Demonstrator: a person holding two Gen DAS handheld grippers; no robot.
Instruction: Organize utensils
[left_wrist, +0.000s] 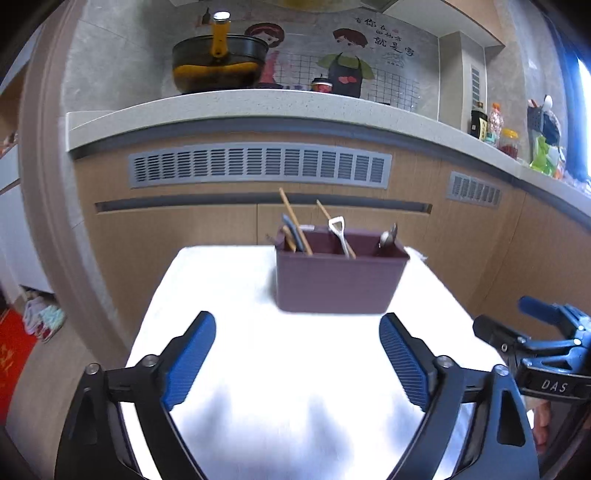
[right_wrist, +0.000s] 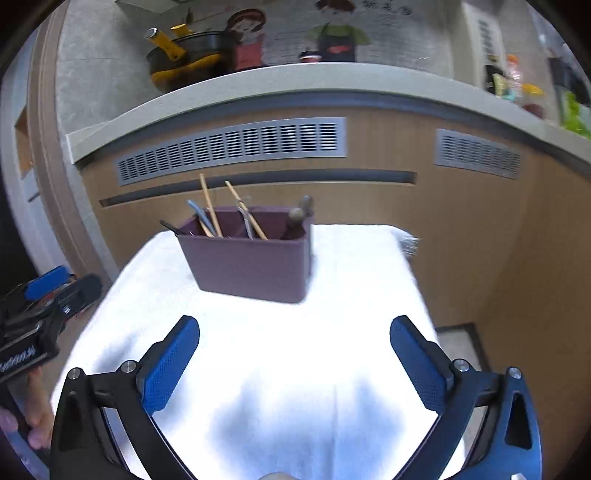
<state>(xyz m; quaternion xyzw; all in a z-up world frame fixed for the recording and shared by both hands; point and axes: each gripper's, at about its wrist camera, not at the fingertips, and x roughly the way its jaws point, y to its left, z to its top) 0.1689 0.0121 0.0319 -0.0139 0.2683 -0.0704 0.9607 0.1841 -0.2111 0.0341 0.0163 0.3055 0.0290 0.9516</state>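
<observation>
Utensils (left_wrist: 334, 236): stood upright in a maroon caddy (left_wrist: 334, 282) near the far edge of a white-covered bench (left_wrist: 258, 350). Caddy divided into compartments. Left compartment: chopsticks (left_wrist: 291, 218), a grey-blue handle, a small dark piece poking over the caddy's left rim. Middle: one chopstick and a shovel-shaped metal spoon (left_wrist: 340, 236), leaning together. Right: a dark-handled piece (right_wrist: 295, 218), kind not readable. Contents leaned on the walls, handles up, probably so each could be pulled out by its handle.

Left gripper (left_wrist: 297, 365): jaws spread wide, nothing between them, held on the near side of the caddy, well apart from it and pointing toward it.

Right gripper (right_wrist: 295, 363): jaws likewise spread, empty, also near side of the caddy, to the right of the left gripper.

Bench cloth on the near side of the caddy: no loose utensil visible, though glare washed it out. Judgement: sorting looked finished or nearly so; both grippers held nothing.

Behind the caddy: wood-fronted cabinet with vents (left_wrist: 258, 164); a pan (left_wrist: 219, 64) on the worktop above.
</observation>
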